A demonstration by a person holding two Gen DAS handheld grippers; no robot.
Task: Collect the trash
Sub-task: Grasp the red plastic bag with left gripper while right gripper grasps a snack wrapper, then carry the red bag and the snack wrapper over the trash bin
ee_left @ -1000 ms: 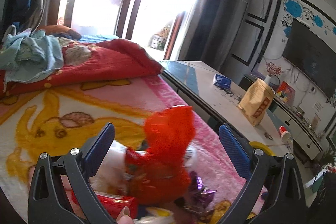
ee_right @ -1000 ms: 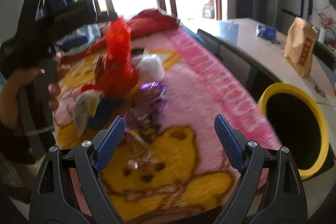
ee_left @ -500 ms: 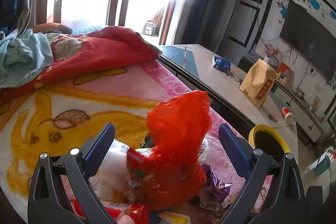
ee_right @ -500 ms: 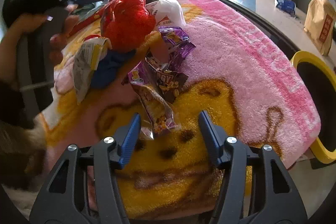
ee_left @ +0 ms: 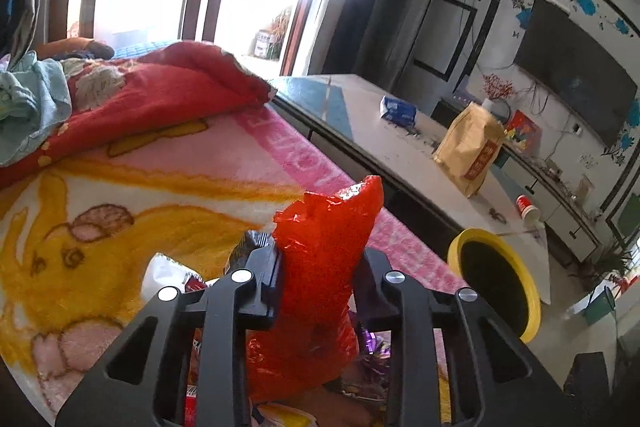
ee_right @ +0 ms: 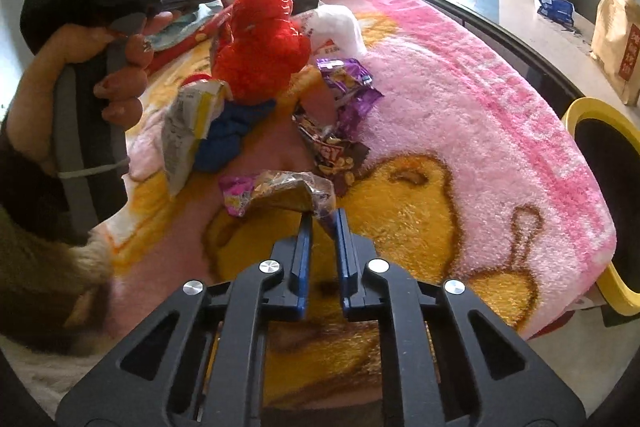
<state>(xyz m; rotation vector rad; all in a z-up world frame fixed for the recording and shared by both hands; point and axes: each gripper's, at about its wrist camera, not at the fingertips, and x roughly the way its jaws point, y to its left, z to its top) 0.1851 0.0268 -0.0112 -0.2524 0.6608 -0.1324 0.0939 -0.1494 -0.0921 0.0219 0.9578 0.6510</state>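
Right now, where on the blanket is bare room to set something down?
Free: the pink strip of the blanket between the purple wrapper and the yellow bin. Crowded: around the red bag, where wrappers pile up.

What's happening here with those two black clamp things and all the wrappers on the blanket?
A person is picking up litter from a pink and yellow blanket with a clamp-like gripper in each hand. The left gripper has just closed on a crumpled red plastic bag, and the right gripper has just closed on a crinkled snack wrapper. More wrappers lie between them. A yellow-rimmed bin stands beside the blanket's edge.
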